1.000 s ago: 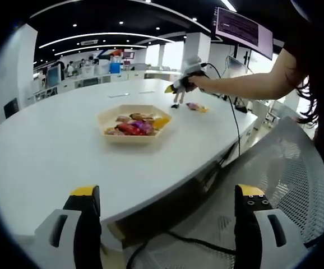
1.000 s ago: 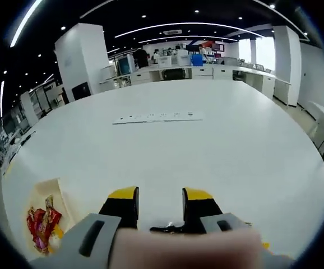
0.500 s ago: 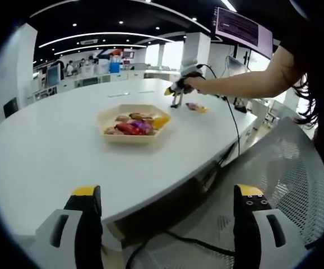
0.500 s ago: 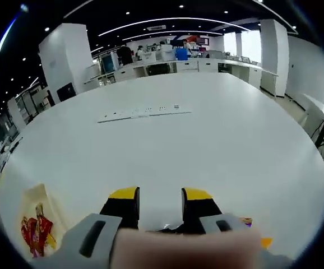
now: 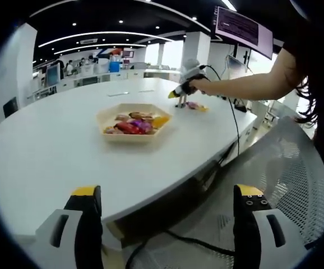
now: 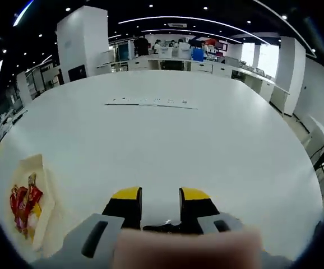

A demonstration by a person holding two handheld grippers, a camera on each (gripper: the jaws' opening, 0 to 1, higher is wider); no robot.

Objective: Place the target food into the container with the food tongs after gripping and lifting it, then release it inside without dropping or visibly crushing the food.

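Left gripper view: the left gripper point(image 5: 165, 224) hangs off the near edge of the white table point(image 5: 50, 151), jaws wide apart, nothing between them. Below it are a grey mesh chair point(image 5: 285, 168) and a black cable point(image 5: 236, 131) dropping over the table's right edge.

On the table, toward its middle, sits a pale hexagonal container point(image 5: 134, 123) holding wrapped snacks point(image 5: 133, 126) in red, purple and orange. Near the far right edge lie loose food packets point(image 5: 196, 106), orange and purple. The right gripper point(image 5: 179, 93) is just beside them, at the end of the person's outstretched arm point(image 5: 246, 84), with the food tongs point(image 5: 181, 101) pointing down at the table. Whether the tong tips touch a packet is too small to tell.

A wall screen point(image 5: 243, 25) up high carries lines of text, unreadable.

Right gripper view: the right gripper's yellow-tipped jaws point(image 6: 160, 202) are drawn close on the dark handle of the tongs point(image 6: 161, 227), a narrow gap showing between the tips. The container point(image 6: 30, 199) sits at the table's left edge here, snacks point(image 6: 22, 202) inside. A long white power strip point(image 6: 151, 102) lies across the far part of the table point(image 6: 207, 145). Desks and people stand in the far background. No legible labels.
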